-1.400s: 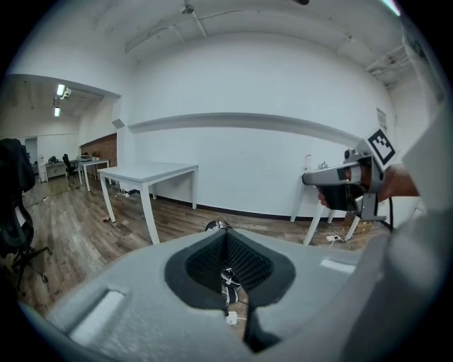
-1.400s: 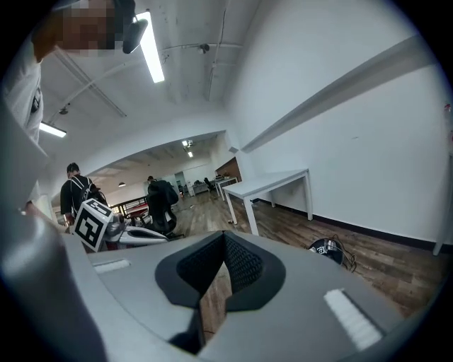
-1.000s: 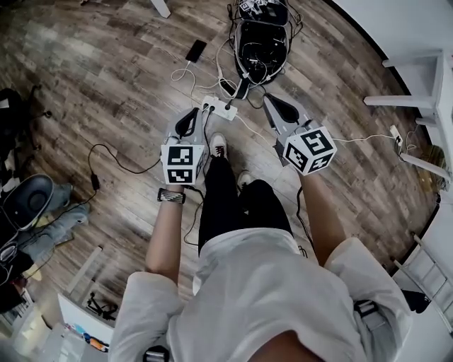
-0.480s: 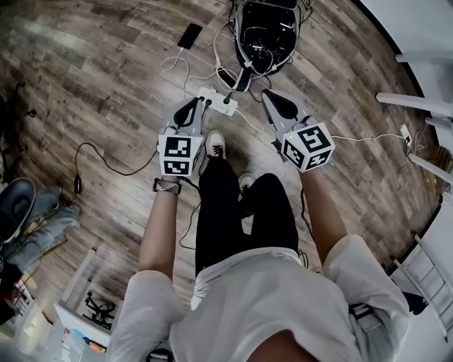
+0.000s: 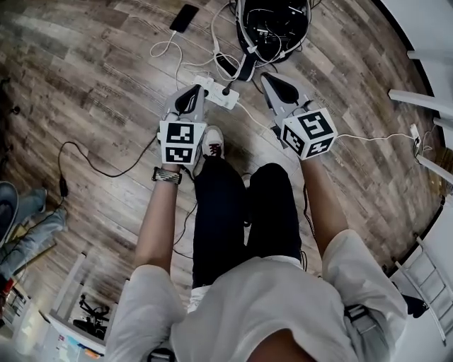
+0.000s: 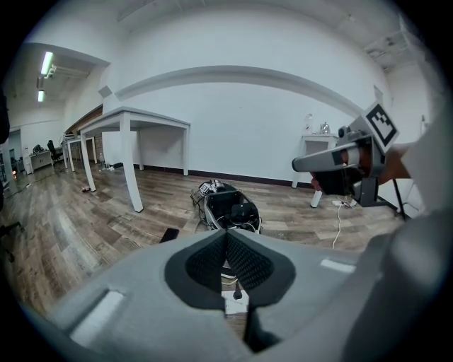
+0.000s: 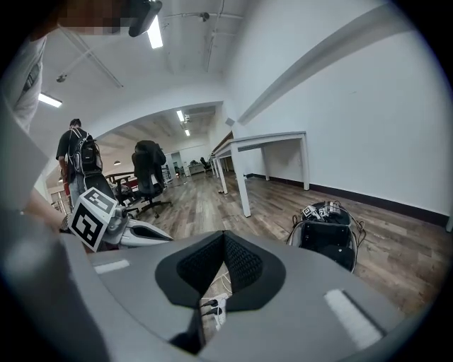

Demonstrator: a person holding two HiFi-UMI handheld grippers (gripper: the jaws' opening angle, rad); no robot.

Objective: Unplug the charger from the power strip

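Left claw (image 5: 192,95): jaws pressed fully together with nothing between them; held above the wooden floor (image 5: 106,85), its tip over the 9 o'clock end of the power strip in the head view.
Right claw (image 5: 272,81): pads meet at the tip and hold nothing; it sits at 3 o'clock of the strip, clear of it.
Power strip (image 5: 216,93): white, lying flat on the floor at 12 o'clock of the person's shoe (image 5: 212,143). It lies between the two claws. It shows just below the closed tips in the left gripper view (image 6: 233,302) and through the gap under the pads in the right gripper view (image 7: 218,311).
Charger plug (image 5: 226,90): black, standing upright in the strip toward its 3 o'clock end, not yet pulled. A dark cable runs from it toward 12 o'clock. The left gripper view shows it straight ahead of the tips (image 6: 237,290).
Black case (image 5: 272,21): open, full of cables, on the floor at 1 o'clock of the strip.
Phone (image 5: 184,18): dark, flat on the floor at 11 o'clock of the strip, with a white cable leading toward the strip.
White table (image 6: 131,124): stands well beyond the case, at 10 o'clock in the left gripper view.
Person with a backpack (image 7: 76,159): far off at 9 o'clock in the right gripper view.
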